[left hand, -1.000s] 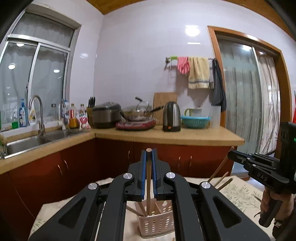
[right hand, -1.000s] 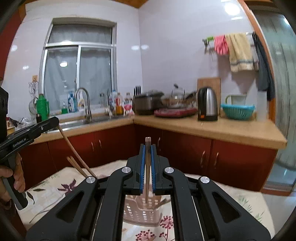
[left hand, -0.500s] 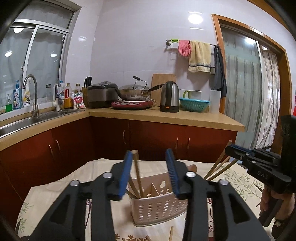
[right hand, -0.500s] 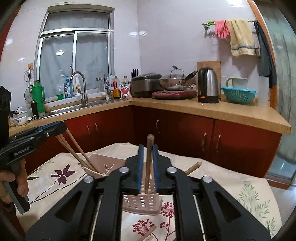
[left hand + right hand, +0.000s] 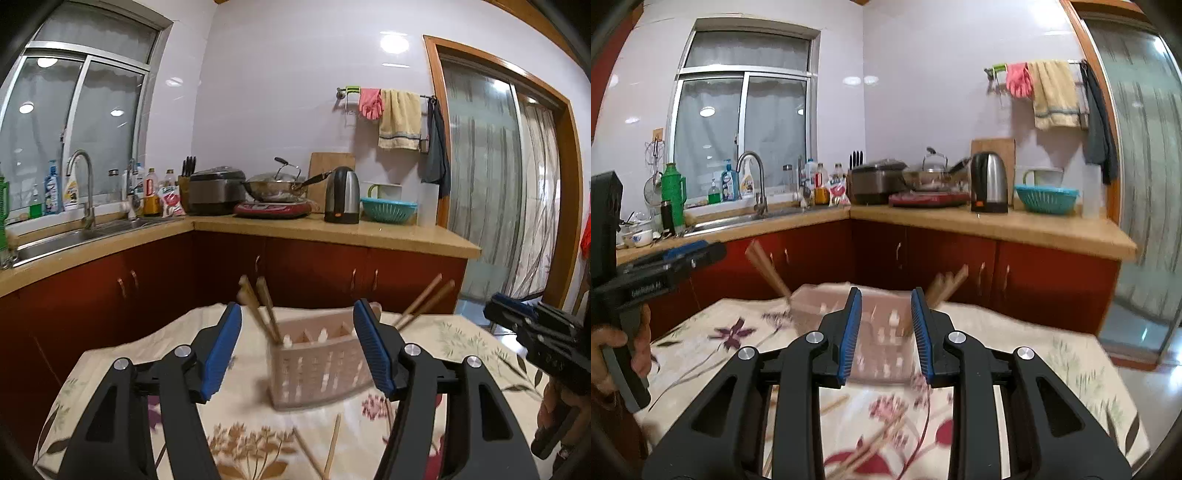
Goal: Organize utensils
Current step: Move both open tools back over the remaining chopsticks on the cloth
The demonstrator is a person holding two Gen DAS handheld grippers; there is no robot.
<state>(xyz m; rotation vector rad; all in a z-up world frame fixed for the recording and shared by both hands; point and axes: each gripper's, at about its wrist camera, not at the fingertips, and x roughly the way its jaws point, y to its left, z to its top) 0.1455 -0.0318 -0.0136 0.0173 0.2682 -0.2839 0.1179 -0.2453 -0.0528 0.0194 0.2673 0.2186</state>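
Observation:
A pale perforated plastic utensil holder stands on the flowered tablecloth, also in the right wrist view. Wooden chopsticks lean out of its left end and right end. Loose chopsticks lie on the cloth in front of it, also in the right wrist view. My left gripper is open and empty, just short of the holder. My right gripper is open and empty in front of the holder; it appears at the right edge of the left wrist view.
The table with the flowered cloth ends at a far edge near red kitchen cabinets. The counter behind carries a sink, cooker, wok and kettle. A glass door is at the right.
Both grippers opened and let go of the chopsticks they held, left first, then right. Those chopsticks now stand in the holder. Both grippers pulled back and sit lower.

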